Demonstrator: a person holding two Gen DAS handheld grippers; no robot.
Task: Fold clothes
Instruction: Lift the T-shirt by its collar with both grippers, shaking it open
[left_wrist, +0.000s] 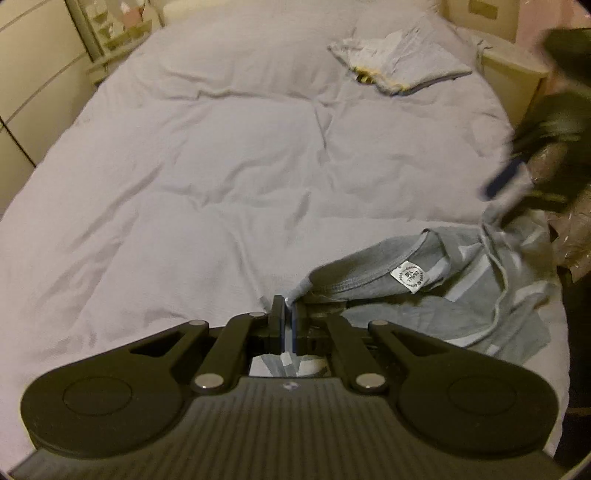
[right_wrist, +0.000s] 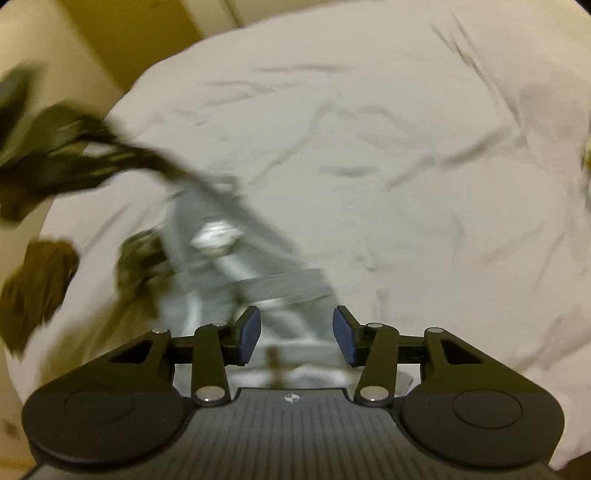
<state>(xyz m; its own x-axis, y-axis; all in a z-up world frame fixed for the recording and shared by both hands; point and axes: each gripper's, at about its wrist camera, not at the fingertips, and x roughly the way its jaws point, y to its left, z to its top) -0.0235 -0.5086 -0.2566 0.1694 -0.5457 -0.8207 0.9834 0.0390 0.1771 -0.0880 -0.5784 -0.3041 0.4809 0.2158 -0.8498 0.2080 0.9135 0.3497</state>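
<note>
Grey garment (left_wrist: 424, 295) lies crumpled at the near right edge of the bed (left_wrist: 221, 166), well apart from the folded pile (left_wrist: 399, 62) at the bed's far side. Your left hand-held gripper (left_wrist: 287, 321) is pressed together on a garment edge, probably to draw it out flat. Your right hand-held gripper (right_wrist: 295, 339) is spread, hovering over the garment, gripping nothing.

Gaping right tool (right_wrist: 296, 338) above blurred grey garment (right_wrist: 236, 258)
</note>
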